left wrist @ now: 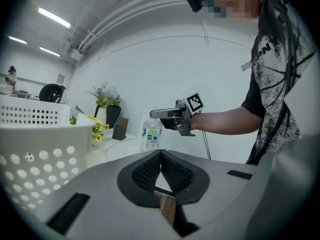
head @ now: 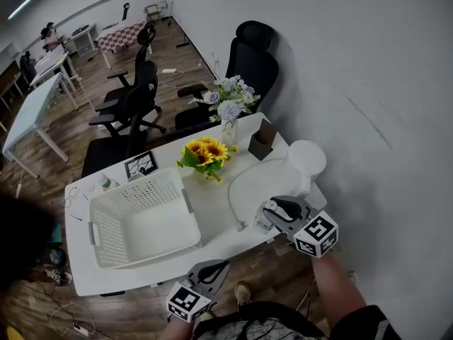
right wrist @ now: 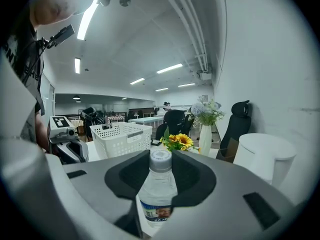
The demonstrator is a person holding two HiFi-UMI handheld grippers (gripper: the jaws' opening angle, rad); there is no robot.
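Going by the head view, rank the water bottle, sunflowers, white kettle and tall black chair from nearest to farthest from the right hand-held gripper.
1. water bottle, between the jaws of the right hand-held gripper.
2. white kettle, just beyond, by the wall.
3. sunflowers, mid-table, to its left.
4. tall black chair, behind the table.

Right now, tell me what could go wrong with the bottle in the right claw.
1. The bottle in the right claw is close to the table's front edge; a slip could send it to the floor.
2. The white cable lies beside it and might snag as it moves.
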